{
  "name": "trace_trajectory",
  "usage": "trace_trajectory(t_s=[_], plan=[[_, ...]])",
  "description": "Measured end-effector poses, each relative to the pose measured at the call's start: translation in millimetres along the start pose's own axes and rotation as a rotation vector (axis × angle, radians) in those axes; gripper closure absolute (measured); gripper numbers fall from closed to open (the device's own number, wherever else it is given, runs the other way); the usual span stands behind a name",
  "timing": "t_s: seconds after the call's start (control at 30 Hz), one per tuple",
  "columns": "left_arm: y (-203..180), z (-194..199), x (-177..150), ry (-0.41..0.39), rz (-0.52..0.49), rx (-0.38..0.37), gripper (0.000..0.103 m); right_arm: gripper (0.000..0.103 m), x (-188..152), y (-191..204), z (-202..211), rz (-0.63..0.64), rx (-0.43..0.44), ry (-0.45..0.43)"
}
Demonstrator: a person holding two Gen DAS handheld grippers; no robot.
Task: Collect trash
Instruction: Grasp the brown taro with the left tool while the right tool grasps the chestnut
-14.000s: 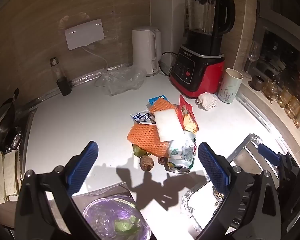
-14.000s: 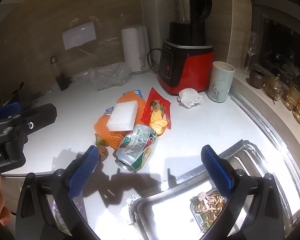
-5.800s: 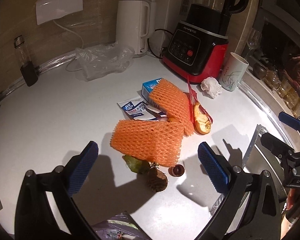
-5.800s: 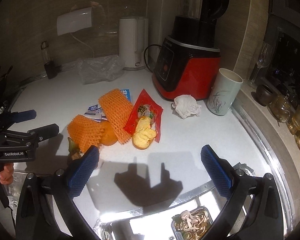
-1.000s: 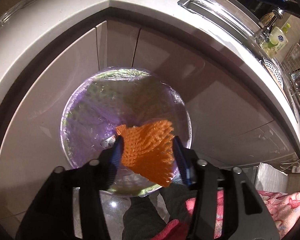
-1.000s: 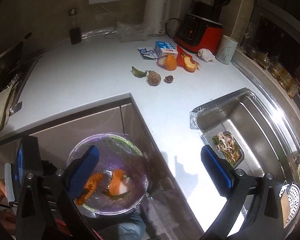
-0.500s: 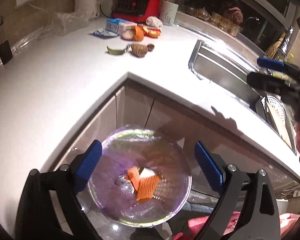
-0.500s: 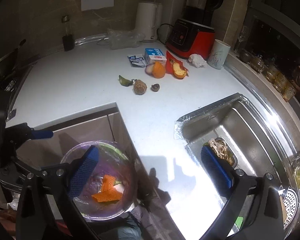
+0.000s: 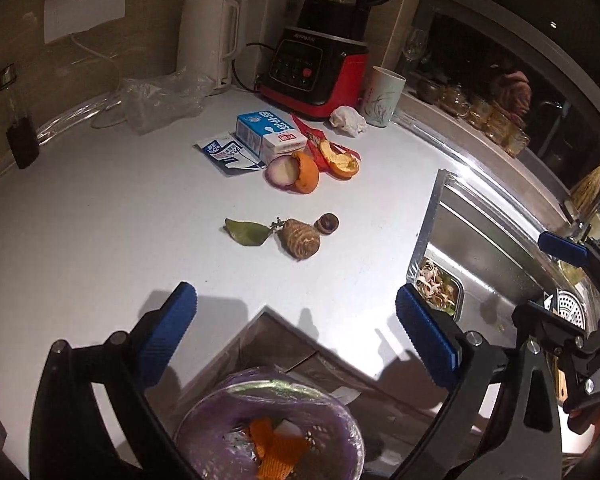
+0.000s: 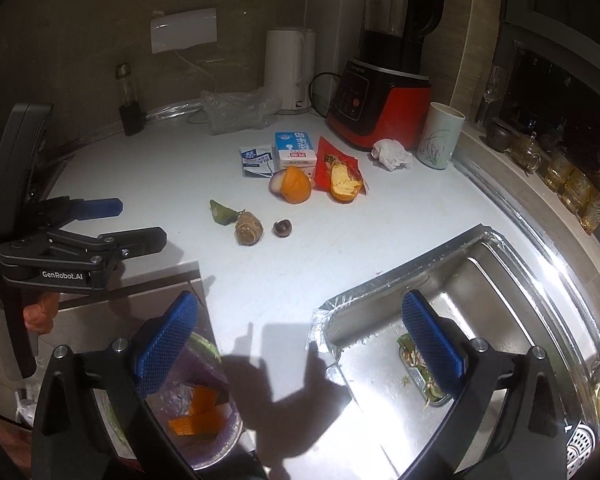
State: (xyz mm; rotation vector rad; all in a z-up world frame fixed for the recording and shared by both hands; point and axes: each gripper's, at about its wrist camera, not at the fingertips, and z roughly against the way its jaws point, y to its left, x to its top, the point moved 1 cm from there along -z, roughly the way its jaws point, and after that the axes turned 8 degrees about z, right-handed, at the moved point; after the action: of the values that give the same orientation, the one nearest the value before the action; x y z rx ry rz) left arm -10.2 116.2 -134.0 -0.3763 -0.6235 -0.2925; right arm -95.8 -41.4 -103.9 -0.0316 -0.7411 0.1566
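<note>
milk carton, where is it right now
The milk carton lies mid-counter in both views, in front of the red blender, with the flattened blue wrapper on its left and the onion half just before it.

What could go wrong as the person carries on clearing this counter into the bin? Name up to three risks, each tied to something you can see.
1. The taro root and small chestnut are round; wide-open jaws closing on them might send them rolling.
2. The orange peel rests on the red wrapper, so lifting one could spill the other.
3. The bin sits below the counter edge; a drop released early could miss it.
</note>
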Motion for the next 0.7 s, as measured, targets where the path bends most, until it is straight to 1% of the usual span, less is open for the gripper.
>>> trace_trajectory(t_s=[0.1,0.13,0.17,0.27,0.37,0.53,0.6,0.67,0.7], plan=[[-14,-22,6,0.021,0.026,-0.003,0.008,0.002,6,-20,-14,0.010,0.024,-0.007],[-19,-29,7,0.026,0.035,-0.004,0.012,0.002,8,-27,-18,0.014,0.032,-0.009],[-22,-37,8,0.030,0.047,-0.002,0.018,0.002,9,-34,-24,0.020,0.038,-0.011],[-27,-66,11,0.073,0.099,0.018,0.027,0.002,13,-54,-41,0.034,0.056,-0.013],[-24,-93,12,0.114,0.145,0.073,0.033,0.002,17,-74,-60,0.032,0.101,-0.012],[-17,-120,14,0.142,0.193,0.159,0.035,0.002,22,-93,-91,0.038,0.172,-0.001],[-17,-127,15,0.153,0.196,0.178,0.041,0.002,23,-97,-105,0.047,0.198,0.008],[-17,-132,17,0.166,0.196,0.198,0.051,0.002,25,-100,-118,0.057,0.221,0.014],[-16,-135,17,0.174,0.195,0.207,0.054,0.002,26,-99,-122,0.062,0.230,0.016]])
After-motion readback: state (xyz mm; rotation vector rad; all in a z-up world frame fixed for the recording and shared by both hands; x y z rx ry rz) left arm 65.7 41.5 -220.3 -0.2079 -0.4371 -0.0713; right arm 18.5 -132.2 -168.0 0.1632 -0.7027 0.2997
